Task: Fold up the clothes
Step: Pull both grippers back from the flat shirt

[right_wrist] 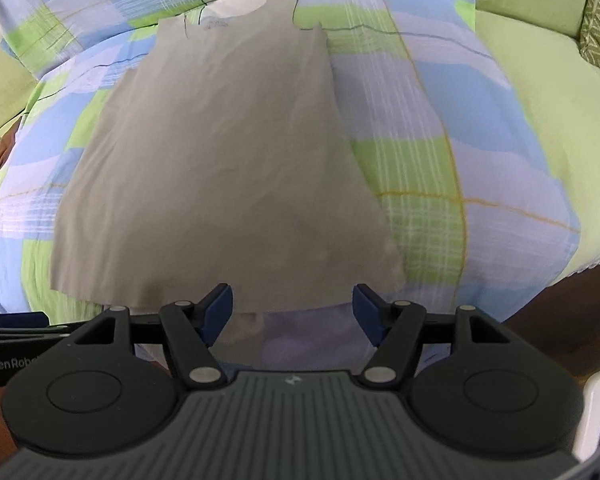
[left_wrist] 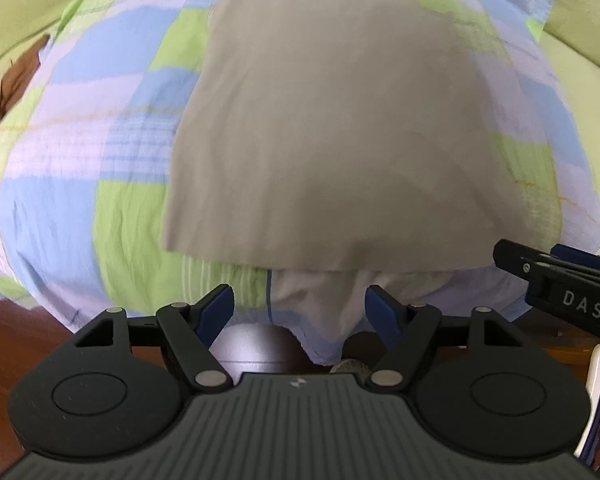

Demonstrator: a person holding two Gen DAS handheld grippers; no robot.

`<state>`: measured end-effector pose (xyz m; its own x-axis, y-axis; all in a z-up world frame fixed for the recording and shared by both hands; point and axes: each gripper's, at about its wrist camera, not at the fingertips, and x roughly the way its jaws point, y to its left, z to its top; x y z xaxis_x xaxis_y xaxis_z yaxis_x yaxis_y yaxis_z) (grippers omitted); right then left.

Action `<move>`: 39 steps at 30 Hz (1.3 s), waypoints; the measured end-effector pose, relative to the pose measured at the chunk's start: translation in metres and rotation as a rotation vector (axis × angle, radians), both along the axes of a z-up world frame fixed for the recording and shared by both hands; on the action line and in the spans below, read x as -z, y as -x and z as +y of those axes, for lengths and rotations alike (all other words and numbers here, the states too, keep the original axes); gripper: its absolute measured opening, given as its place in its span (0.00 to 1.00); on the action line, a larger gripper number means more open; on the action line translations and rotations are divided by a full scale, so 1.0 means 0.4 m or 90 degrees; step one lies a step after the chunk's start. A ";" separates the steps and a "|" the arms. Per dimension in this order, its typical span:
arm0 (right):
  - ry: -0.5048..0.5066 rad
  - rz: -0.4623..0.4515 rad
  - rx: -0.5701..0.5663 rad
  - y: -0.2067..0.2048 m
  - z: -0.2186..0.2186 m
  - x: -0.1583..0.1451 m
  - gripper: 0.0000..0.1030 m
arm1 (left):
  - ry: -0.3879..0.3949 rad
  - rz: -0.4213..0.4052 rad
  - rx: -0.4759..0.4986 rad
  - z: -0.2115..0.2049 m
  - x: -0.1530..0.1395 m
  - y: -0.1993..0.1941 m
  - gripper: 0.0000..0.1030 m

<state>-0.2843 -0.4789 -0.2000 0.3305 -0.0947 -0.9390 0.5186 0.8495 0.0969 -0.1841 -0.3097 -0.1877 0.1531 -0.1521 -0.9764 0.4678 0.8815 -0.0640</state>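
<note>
Dress, grey-beige and sleeveless, lies spread flat on a quilt checked in blue, green and lilac, neckline at the far end, hem toward the cameras. Left gripper hangs past the quilt's near edge with jaws wide apart and empty. Right gripper sits just short of the hem, likewise spread and empty. A brown cloth lies at the quilt's left edge, on a green sheet. Dark wood floor shows below.
</note>
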 end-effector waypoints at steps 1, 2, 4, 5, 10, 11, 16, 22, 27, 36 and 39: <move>0.006 -0.006 -0.002 0.000 0.006 -0.019 0.61 | 0.008 -0.012 0.004 0.004 -0.027 0.004 0.72; 0.009 -0.011 -0.003 0.000 0.009 -0.031 0.61 | 0.011 -0.018 0.006 0.007 -0.039 0.007 0.72; 0.025 -0.034 -0.007 0.005 0.035 -0.087 0.64 | 0.023 -0.044 0.020 0.022 -0.096 0.017 0.71; 0.030 -0.039 -0.008 0.007 0.043 -0.102 0.65 | 0.026 -0.049 0.023 0.027 -0.108 0.019 0.71; 0.062 -0.079 -0.001 0.025 0.118 -0.216 0.67 | 0.042 -0.090 0.047 0.084 -0.215 0.044 0.72; 0.065 -0.086 0.004 0.029 0.138 -0.242 0.67 | 0.044 -0.099 0.052 0.099 -0.238 0.053 0.72; 0.083 -0.108 0.010 0.033 0.205 -0.332 0.68 | 0.055 -0.141 0.056 0.163 -0.328 0.076 0.72; 0.103 -0.135 0.011 0.042 0.255 -0.414 0.71 | 0.057 -0.170 0.053 0.205 -0.386 0.075 0.72; 0.104 -0.136 0.023 0.074 0.271 -0.446 0.72 | 0.054 -0.173 0.073 0.218 -0.402 0.079 0.73; 0.103 -0.091 0.045 0.129 0.255 -0.432 0.73 | 0.052 -0.156 0.112 0.194 -0.390 0.107 0.73; 0.106 -0.080 0.051 0.140 0.241 -0.430 0.73 | 0.055 -0.150 0.121 0.182 -0.386 0.121 0.73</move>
